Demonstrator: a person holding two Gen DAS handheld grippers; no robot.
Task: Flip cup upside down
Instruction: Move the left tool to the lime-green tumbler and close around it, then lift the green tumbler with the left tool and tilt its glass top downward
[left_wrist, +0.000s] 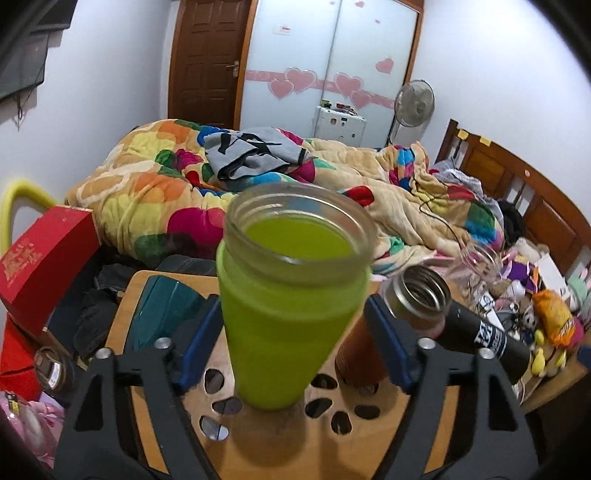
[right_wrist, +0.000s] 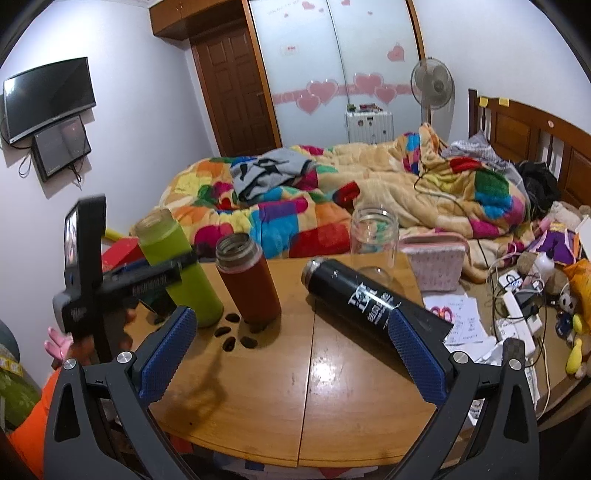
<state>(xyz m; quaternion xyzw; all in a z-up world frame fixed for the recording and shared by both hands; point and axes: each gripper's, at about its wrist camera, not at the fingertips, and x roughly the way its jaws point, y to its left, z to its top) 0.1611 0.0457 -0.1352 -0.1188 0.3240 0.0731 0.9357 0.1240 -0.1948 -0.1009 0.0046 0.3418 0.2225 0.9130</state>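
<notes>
Standing upright on the tabletop (right_wrist: 332, 387), mouth up: green cup (left_wrist: 291, 295), between the spread fingers of the left hand-held gripper (left_wrist: 291, 339), untouched. Right hand-held gripper (right_wrist: 291, 354) spread wide over bare wood, clamping nothing, black flask (right_wrist: 369, 299) lying beside it.

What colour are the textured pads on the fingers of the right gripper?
Blue, with a fine dotted texture; the right wrist view shows these pads best.
</notes>
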